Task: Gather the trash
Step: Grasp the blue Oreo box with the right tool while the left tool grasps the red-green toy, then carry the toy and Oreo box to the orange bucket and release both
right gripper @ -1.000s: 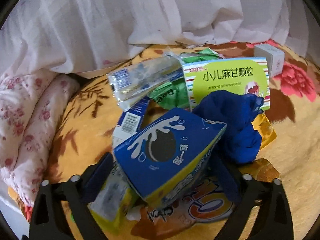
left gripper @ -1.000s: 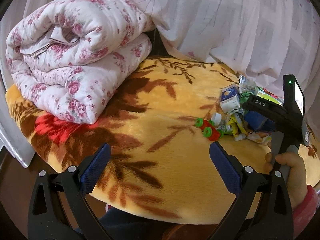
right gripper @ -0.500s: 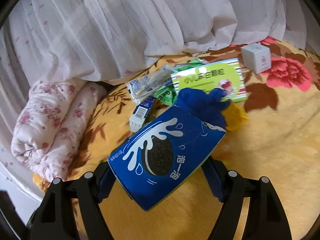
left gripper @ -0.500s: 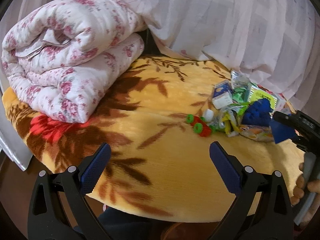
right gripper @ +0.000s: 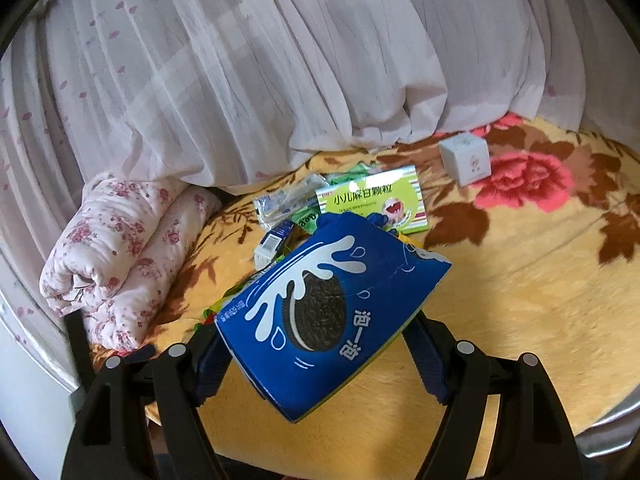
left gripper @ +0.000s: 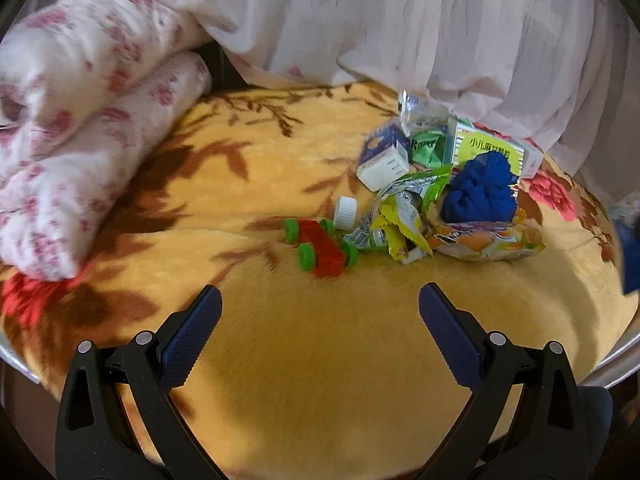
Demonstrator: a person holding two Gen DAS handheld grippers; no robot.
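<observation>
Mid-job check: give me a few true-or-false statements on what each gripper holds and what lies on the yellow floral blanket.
1. The right gripper is shut on the blue cookie box. True.
2. The left gripper holds the red toy car with green wheels. False: it is open and empty; the car lies on the yellow floral blanket.
3. A white bottle cap lies beside the car. True.
4. The small white cube box sits atop the folded pink floral quilt. False: it rests on the blanket.

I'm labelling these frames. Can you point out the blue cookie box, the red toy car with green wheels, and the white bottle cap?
Blue cardboard cookie box (right gripper: 320, 320): right wrist view, printed front face.
Red plastic toy car with green wheels (left gripper: 322, 246): left wrist view, red body.
White plastic bottle cap (left gripper: 345, 212): left wrist view, ribbed side.
</observation>
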